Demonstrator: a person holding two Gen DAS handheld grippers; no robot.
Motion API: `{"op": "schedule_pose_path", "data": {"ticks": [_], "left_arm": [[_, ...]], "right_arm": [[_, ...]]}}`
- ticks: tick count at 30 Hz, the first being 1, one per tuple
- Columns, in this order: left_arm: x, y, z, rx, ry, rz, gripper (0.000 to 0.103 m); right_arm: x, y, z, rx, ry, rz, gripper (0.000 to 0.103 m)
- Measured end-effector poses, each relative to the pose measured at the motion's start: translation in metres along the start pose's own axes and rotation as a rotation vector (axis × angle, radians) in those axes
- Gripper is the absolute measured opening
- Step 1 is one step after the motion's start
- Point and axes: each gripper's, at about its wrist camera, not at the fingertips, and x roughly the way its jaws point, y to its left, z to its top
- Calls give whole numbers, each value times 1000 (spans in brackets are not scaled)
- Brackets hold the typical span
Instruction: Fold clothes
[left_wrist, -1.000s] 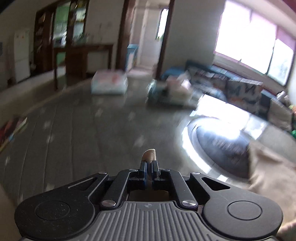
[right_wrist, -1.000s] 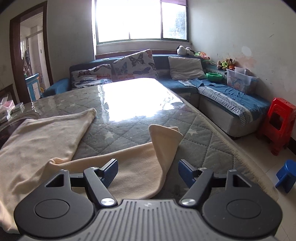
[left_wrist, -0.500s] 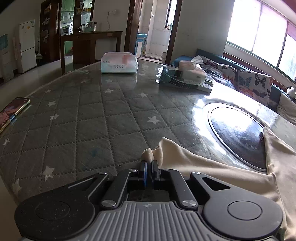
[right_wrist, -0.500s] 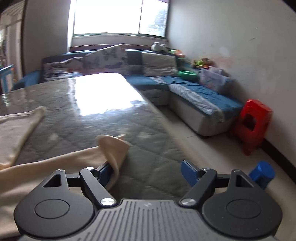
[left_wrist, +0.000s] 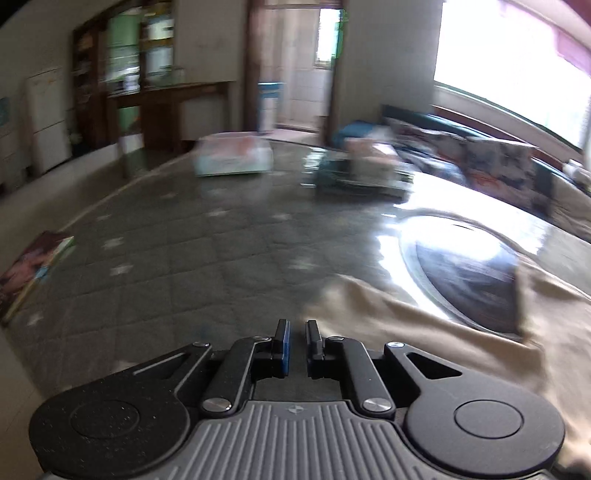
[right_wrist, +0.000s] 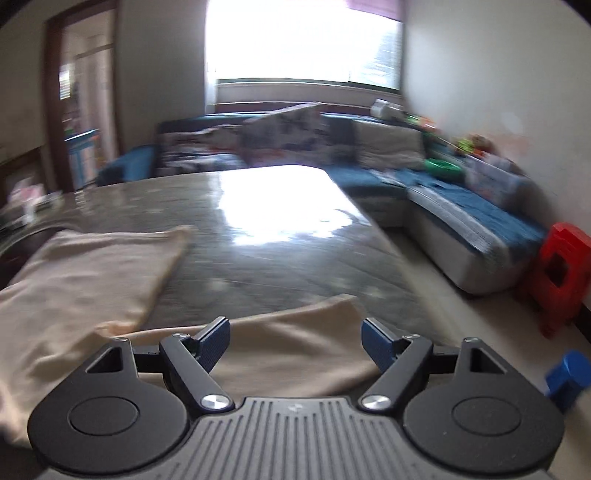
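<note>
A cream garment (left_wrist: 424, 332) lies spread on the grey quilted table (left_wrist: 184, 266). In the left wrist view its corner lies just right of my left gripper (left_wrist: 296, 326), whose jaws stand a little apart with nothing between them. In the right wrist view the garment (right_wrist: 85, 273) covers the left of the table, and a folded edge (right_wrist: 295, 332) lies right below my right gripper (right_wrist: 295, 328), which is wide open and empty. Both views are blurred by motion.
A tissue pack (left_wrist: 232, 157) and a pile of items (left_wrist: 365, 166) sit at the table's far side. A dark round plate (left_wrist: 465, 284) is set in the table. A phone (left_wrist: 33, 273) lies at the left edge. A sofa (right_wrist: 461, 206), red stool (right_wrist: 561, 273) and blue stool (right_wrist: 567, 373) stand right.
My left gripper has let go of the garment corner and its jaws have opened slightly. My right gripper has swung back left over the garment's edge and stays wide open.
</note>
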Motion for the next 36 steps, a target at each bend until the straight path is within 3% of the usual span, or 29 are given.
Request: {"op": "schedule_pose_path", "data": {"ticks": [9, 14, 18, 24, 29, 32, 36], "left_arm": [[-19, -108, -25, 264, 10, -378, 9], [-25, -167, -45, 414, 12, -548, 9], [-30, -198, -63, 521, 19, -655, 9], [-31, -199, -91, 618, 72, -718, 9], [-35, -195, -89, 642, 67, -739, 9], [-36, -195, -85, 653, 64, -744, 9], [-38, -196, -79, 669, 60, -751, 9]], "right_arm": [[-14, 116, 6, -268, 4, 341, 77], [-20, 167, -9, -406, 41, 457, 63], [-28, 180, -24, -473, 65, 536, 54], [-34, 177, -37, -482, 134, 609, 52], [-43, 170, -42, -521, 186, 644, 52], [-45, 161, -27, -462, 157, 662, 52], [-28, 154, -6, -363, 94, 603, 53]]}}
